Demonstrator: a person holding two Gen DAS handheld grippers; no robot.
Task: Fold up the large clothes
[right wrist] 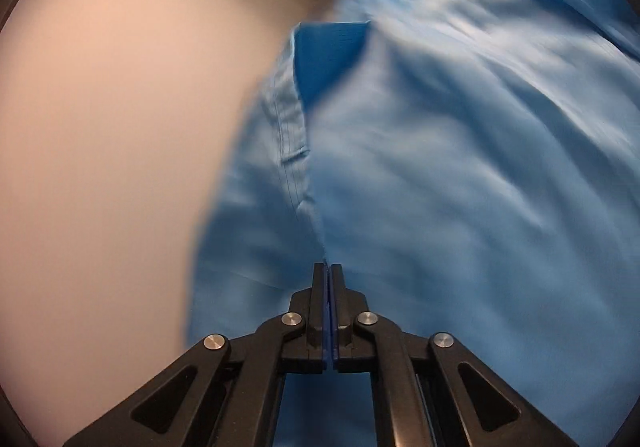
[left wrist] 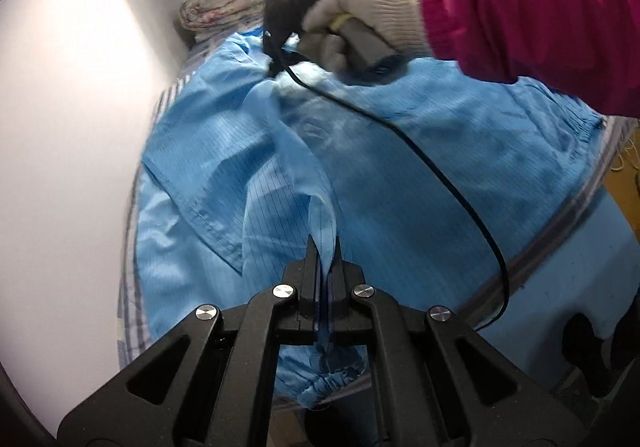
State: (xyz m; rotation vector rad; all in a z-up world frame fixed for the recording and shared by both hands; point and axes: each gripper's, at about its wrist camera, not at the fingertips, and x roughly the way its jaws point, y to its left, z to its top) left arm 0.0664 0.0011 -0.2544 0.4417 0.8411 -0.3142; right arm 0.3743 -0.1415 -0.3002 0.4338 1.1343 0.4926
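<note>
Left gripper (left wrist: 324, 247) clamped on a pinched ridge of the light-blue pinstriped garment (left wrist: 380, 175), which lies spread over a striped sheet (left wrist: 132, 287). Right gripper (right wrist: 329, 271), held by a white-gloved hand (left wrist: 368, 23), closed at a garment fold; grip unclear through blur.

My black jaws sit against a light blue garment (left wrist: 380, 175) with thin dark pinstripes; beyond it, my magenta sleeve (left wrist: 532, 19) and white knit glove (left wrist: 372, 19).

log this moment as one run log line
step: fold grasp | left claw: shut on blue garment | right claw: shut on garment edge | view: blurred
</note>
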